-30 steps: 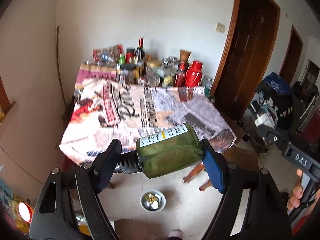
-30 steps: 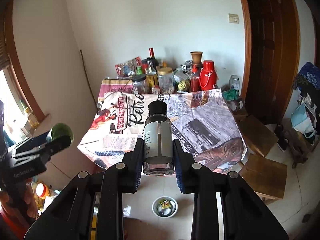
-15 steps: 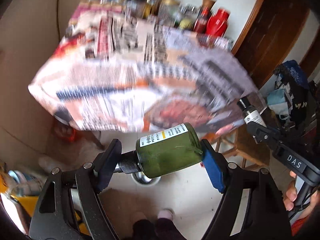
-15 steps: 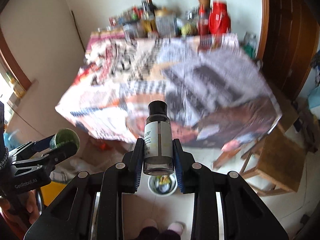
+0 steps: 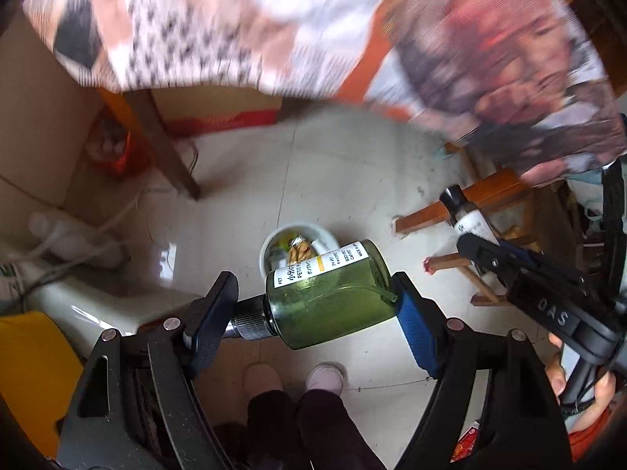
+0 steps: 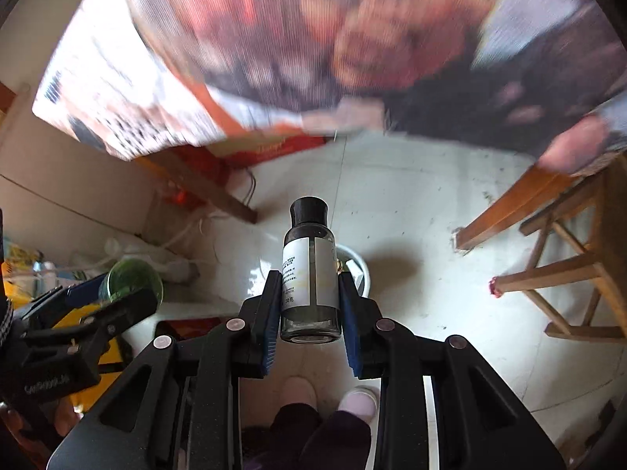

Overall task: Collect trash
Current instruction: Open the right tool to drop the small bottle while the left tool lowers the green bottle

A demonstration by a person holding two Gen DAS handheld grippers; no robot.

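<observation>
The left gripper [image 5: 313,309] clamps a squat green translucent bottle with a white label [image 5: 329,299] sideways, end to end. The right gripper [image 6: 309,305] pinches a small clear bottle with a black cap [image 6: 309,274] upright. Both hang above a small round white bin [image 5: 274,243] on the pale tiled floor [image 5: 333,164], holding what looks like wrappers. A blurred patterned tablecloth [image 6: 313,39] hangs overhead.

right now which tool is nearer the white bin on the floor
Too close to call. The left tool, holding the green bottle, and the right tool, holding the clear bottle, each hang just above the white bin.
</observation>
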